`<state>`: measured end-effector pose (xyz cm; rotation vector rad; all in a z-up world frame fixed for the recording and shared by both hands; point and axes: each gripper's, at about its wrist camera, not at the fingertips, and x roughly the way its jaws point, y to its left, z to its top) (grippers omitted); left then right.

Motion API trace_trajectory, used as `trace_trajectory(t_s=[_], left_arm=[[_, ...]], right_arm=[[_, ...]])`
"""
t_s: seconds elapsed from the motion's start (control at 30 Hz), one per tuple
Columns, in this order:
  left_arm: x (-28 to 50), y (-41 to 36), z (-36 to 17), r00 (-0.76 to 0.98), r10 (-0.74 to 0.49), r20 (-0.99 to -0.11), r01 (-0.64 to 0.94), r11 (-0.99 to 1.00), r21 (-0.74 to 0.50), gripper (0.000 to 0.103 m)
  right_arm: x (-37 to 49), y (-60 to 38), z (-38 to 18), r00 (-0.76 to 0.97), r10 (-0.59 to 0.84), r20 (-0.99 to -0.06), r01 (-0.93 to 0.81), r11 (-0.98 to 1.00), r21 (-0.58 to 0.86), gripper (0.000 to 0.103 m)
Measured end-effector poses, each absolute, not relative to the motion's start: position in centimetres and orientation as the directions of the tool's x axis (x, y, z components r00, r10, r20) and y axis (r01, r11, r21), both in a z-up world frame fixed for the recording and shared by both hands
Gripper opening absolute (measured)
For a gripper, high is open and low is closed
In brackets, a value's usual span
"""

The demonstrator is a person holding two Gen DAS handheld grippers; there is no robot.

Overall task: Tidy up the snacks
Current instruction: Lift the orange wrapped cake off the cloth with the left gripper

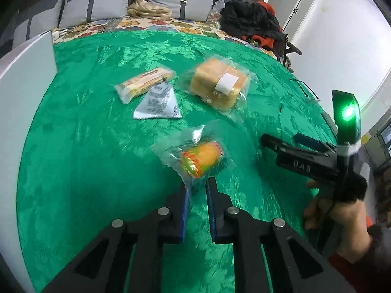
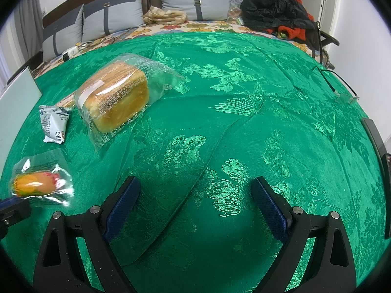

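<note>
On the green cloth (image 1: 97, 146) lie a bagged bread loaf (image 1: 218, 83), a long biscuit pack (image 1: 144, 83) and a small white-grey sachet (image 1: 158, 103). My left gripper (image 1: 197, 183) is shut on the edge of a clear-wrapped small orange cake (image 1: 202, 162), which looks blurred. My right gripper (image 2: 195, 190) is open and empty over bare cloth (image 2: 244, 122); it also shows in the left wrist view (image 1: 283, 141). In the right wrist view the loaf (image 2: 117, 95), the sachet (image 2: 53, 124) and the cake (image 2: 36, 183) are at the left.
A sofa with grey cushions (image 2: 198, 0) and a floral cover stands behind the table. Black and orange clothes (image 2: 276, 7) lie at its right end. A white board (image 1: 27, 73) stands at the table's left edge. A dark remote (image 2: 376, 141) and a thin cable (image 2: 334, 83) lie at the right.
</note>
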<state>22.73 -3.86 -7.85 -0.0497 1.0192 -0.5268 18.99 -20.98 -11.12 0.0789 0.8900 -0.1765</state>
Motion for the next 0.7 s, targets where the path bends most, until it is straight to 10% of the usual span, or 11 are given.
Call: trace_trajectory(t_s=[0.1,0.17,0.23,0.7], left_arm=[[22.4,-3.4,-8.3,0.354,-0.433,-0.829,0.406,0.870,-0.281,0.025],[22.1,-3.3,-8.4,0.333,-0.432,-0.838,0.416,0.865,-0.280,0.066],[21.8,-3.3,-7.9,0.333,-0.424,-0.842,0.437,0.861,-0.261,0.078],[26.7,-10.7,-9.3,0.261,-0.285,-0.922,0.743,0.669,0.004,0.076]], right_arm=[[19.0,-21.0,-11.1,0.616,-0.120,-0.778,0.186,0.983,-0.005,0.096],[19.0,-21.0,-11.1,0.616,-0.120,-0.778,0.186,0.983,-0.005,0.095],[19.0,-21.0,-11.1,0.616,-0.120,-0.778,0.186,0.983,-0.005,0.095],[19.0,-21.0,-11.1,0.616,-0.120,-0.778,0.186,0.983,-0.005,0.096]])
